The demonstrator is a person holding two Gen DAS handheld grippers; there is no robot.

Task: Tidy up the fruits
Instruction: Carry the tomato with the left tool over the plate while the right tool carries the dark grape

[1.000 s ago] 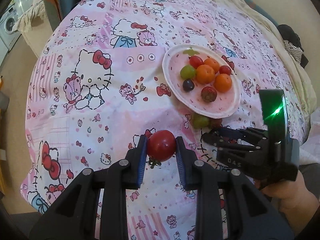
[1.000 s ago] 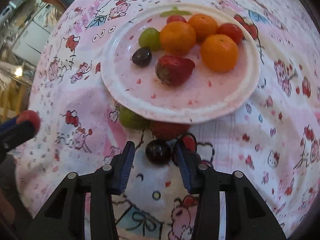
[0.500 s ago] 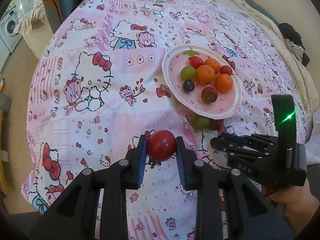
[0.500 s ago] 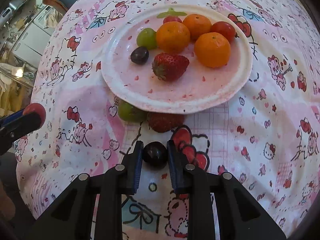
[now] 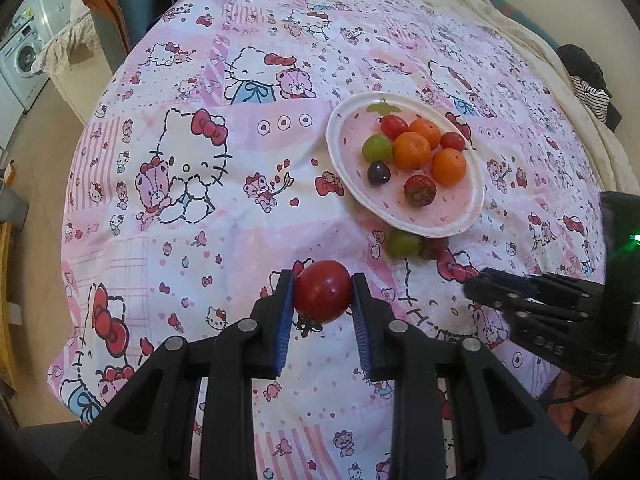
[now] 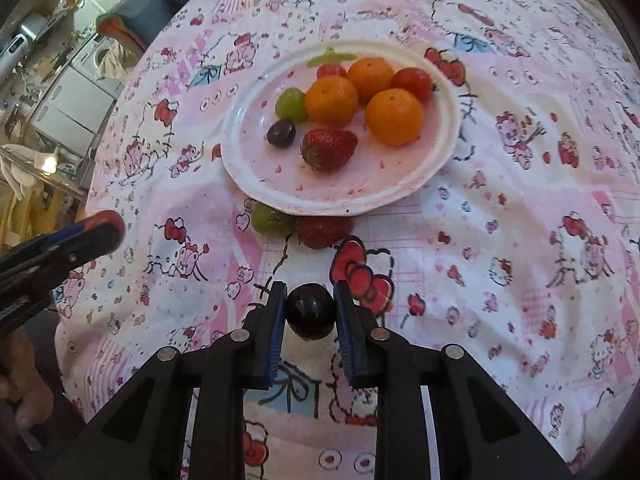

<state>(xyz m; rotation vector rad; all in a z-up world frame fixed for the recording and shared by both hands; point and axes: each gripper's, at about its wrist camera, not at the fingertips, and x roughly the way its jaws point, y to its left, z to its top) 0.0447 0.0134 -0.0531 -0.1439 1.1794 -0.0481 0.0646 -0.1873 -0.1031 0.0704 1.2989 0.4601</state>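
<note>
1. Right tongs [image 6: 309, 307] are clamped on a small round dark purple-black grape [image 6: 309, 316], blue pads pressing on both its sides; it looks lifted clear of the pink cartoon-print bedspread [image 6: 500, 208].
2. Left tongs [image 5: 323, 295] are gripping a round glossy red tomato [image 5: 323, 291] with its green calyx hanging underneath; also looks off the bedspread, can't be sure.
3. Step in hand, by my read: carry the dark grape to the white round paper plate [image 6: 404, 194] and set it down.
4. To do it well: keep the squeeze light, a grape is smooth and likely bruises or pops out sideways. Come in over the near rim and release low so it doesn't roll.
5. Best target is probably the bare near-left part of the plate, beside the second dark grape [image 6: 281, 133] and the red strawberry [image 6: 328, 149]. Avoid the three orange mandarins [image 6: 394, 116] at the back, they leave little room.
6. The plate sits on soft bedding and may tip; don't press on the rim.
7. Relative to the right tongs: held grape is right between the fingertips, plate is ahead and above in view, well apart.
8. A loose green grape [image 6: 269, 219] and a loose red strawberry [image 6: 323, 231] lie on the bedspread touching the plate's near edge, between tongs and plate; pass above them.
9. Left tongs with the tomato hang off to the left of the plate, near but apart.
</note>
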